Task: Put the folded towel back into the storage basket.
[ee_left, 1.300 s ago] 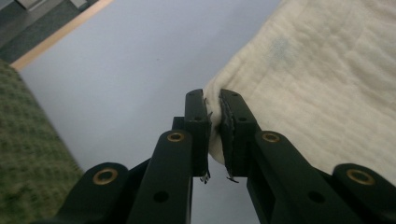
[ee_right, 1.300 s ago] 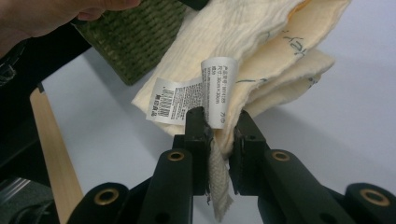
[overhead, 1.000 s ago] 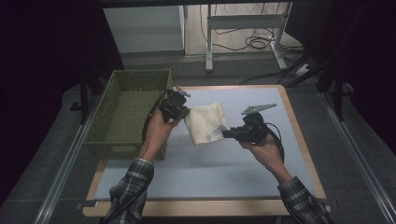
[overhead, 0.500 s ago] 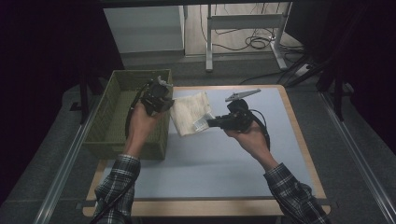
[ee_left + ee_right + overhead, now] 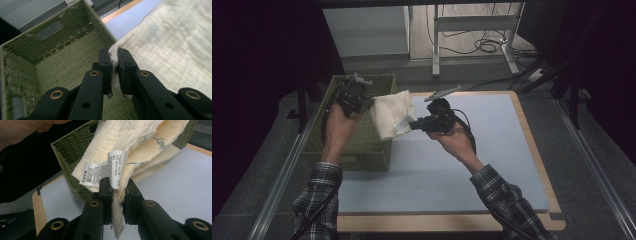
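A folded cream cloth [image 5: 393,113] hangs in the air between my two grippers, over the right rim of the green woven basket [image 5: 362,145]. My left gripper [image 5: 368,102] is shut on the cloth's left edge [image 5: 160,47], above the basket's inside [image 5: 57,62]. My right gripper [image 5: 413,124] is shut on the cloth's lower right corner [image 5: 140,147], beside its white care labels [image 5: 100,171]. The basket's corner [image 5: 72,147] lies just behind the cloth.
The pale blue mat [image 5: 472,165] covers the wooden table [image 5: 532,125]. A grey cabinet [image 5: 367,30] and a metal stand with cables [image 5: 472,25] lie beyond the table's far edge. Metal rails [image 5: 597,165] run along both sides.
Both grippers have carried the cloth up and to the left, from over the mat to the basket's right rim.
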Motion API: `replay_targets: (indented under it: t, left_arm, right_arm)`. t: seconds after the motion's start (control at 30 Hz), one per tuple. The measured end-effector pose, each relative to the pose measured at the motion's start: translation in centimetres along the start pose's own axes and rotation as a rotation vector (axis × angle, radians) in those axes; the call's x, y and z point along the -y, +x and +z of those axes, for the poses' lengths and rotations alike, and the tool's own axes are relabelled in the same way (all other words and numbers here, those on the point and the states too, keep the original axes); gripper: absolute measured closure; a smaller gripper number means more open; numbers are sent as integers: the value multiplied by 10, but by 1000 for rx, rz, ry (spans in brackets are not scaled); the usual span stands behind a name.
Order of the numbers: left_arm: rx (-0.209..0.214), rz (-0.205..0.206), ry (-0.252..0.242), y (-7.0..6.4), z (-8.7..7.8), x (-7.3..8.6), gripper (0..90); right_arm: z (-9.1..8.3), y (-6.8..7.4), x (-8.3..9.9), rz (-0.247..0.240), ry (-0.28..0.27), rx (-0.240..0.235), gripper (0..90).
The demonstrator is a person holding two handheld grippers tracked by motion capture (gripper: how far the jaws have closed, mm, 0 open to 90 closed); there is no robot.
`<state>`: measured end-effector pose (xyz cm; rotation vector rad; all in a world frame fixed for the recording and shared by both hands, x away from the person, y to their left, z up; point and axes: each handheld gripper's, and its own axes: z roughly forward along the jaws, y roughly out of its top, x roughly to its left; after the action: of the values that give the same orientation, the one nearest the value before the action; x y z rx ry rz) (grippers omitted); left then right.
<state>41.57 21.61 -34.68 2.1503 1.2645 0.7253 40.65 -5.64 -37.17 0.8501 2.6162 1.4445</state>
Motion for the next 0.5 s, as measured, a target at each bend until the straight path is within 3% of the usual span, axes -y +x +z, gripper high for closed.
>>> replay_targets:
  t: [0.2, 0.5]
  left_arm:
    - [-60, -21, 16, 20, -4, 14, 823]
    - [-118, -46, 40, 47, 0, 42, 821]
  right_arm:
    - [31, 18, -13, -14, 8, -12, 790]
    - [86, 47, -20, -36, 65, -16, 790]
